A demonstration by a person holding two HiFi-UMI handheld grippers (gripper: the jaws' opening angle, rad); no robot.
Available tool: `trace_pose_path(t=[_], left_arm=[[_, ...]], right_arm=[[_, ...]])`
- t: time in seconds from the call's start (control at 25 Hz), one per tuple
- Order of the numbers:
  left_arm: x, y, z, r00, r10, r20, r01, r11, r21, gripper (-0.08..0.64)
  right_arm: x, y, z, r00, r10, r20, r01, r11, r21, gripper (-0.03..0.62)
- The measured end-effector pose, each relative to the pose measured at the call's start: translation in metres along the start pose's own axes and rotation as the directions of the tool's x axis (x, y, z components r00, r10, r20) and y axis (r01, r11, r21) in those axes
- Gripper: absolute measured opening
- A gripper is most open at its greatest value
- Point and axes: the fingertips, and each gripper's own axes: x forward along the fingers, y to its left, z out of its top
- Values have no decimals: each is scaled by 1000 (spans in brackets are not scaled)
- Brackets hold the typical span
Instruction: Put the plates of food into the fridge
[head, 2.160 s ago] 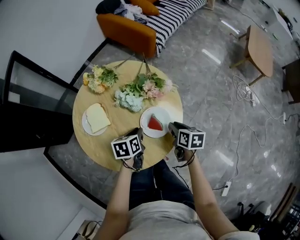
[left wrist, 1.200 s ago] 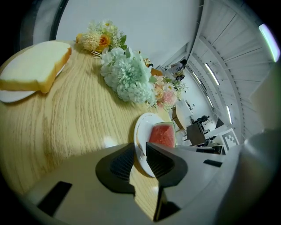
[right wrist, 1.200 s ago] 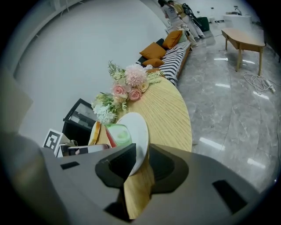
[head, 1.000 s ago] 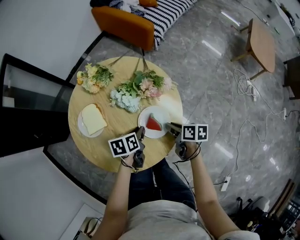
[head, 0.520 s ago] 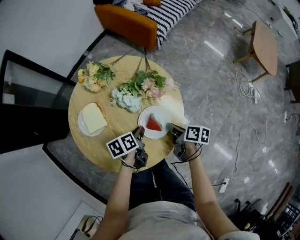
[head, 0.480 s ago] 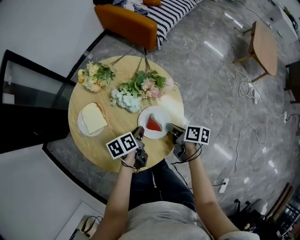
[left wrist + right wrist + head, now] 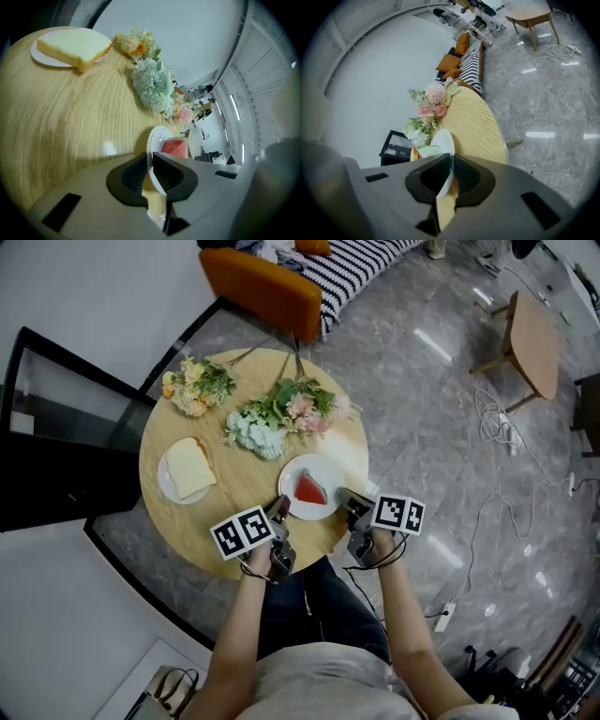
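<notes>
Plate [image 7: 321, 469]: round, white, w/ red watermelon wedge [image 7: 310, 490] on it.

flowers [image 7: 281, 416] just behind plate [image 7: 324, 469]

Head cam: high, steeply down on table [image 7: 234, 488]. L/R gripper cams: low at near edge, close; all share plate [image 7: 323, 463].

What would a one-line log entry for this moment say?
left gripper: shut on watermelon plate rim | right gripper: shut on same plate rim | bread plate: on table, untouched
</notes>
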Motion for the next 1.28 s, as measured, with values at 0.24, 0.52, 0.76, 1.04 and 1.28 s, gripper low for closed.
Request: trace_pose_path(t=[0.24, 0.52, 0.76, 1.04, 1.28], left_arm=[[-20, -12, -1, 999, -27, 48, 27, 1000, 5, 44], [-64, -20, -6, 986, -53, 160, 61, 997, -42, 43], [-128, -4, -5, 955, -22, 297, 67, 988, -141, 43], [-220, 46, -4, 869, 45, 492, 103, 958, -269, 38], [-301, 102, -9, 763, 128, 634, 155, 916, -371, 35]], right_arm=[[-12, 14, -5, 999, 41, 1, -41, 999, 0, 34], [-29, 52, -18, 993, 116, -18, -117, 992, -56, 31], [-22, 107, -50, 973, 198, -122, -211, 972, -103, 28], [15, 176, -115, 918, 263, -295, -317, 937, -149, 26], [56, 237, -187, 841, 288, -459, -406, 896, -182, 25]])
